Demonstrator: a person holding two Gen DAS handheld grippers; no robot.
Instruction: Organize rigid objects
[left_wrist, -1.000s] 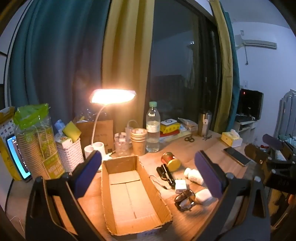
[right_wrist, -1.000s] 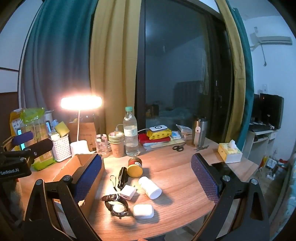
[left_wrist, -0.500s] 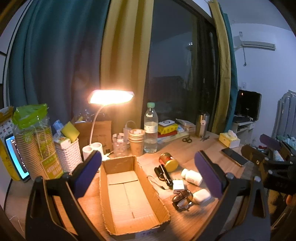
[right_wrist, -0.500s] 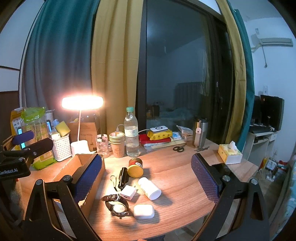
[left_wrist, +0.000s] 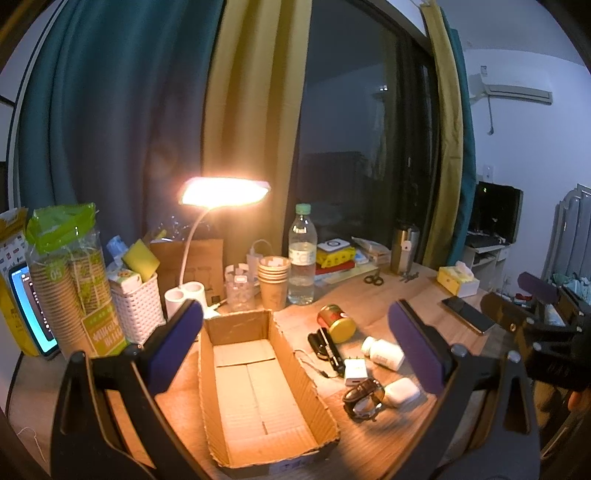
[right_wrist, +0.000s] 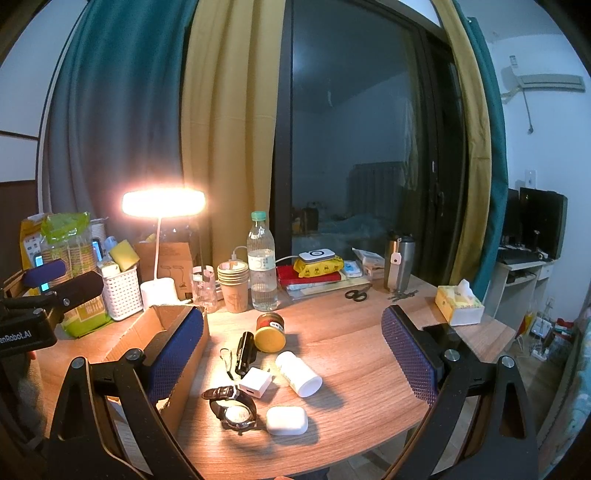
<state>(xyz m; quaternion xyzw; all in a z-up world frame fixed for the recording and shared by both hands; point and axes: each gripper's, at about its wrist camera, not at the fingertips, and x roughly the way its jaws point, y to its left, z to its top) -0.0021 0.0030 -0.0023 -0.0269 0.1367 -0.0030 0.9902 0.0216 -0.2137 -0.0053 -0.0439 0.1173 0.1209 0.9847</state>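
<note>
Hovering with both grippers' fingers wide and empty, your right gripper is nearer the white cylindrical plastic bottle, lying diagonally ahead.

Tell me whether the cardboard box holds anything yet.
Empty. In the left wrist view the cardboard box shows only its bare corrugated floor; the watch, white charger and pill bottle lie on the table beside it.

Empty cardboard box — beside it watch, earbud case, charger, pill bottle, jar.
</note>
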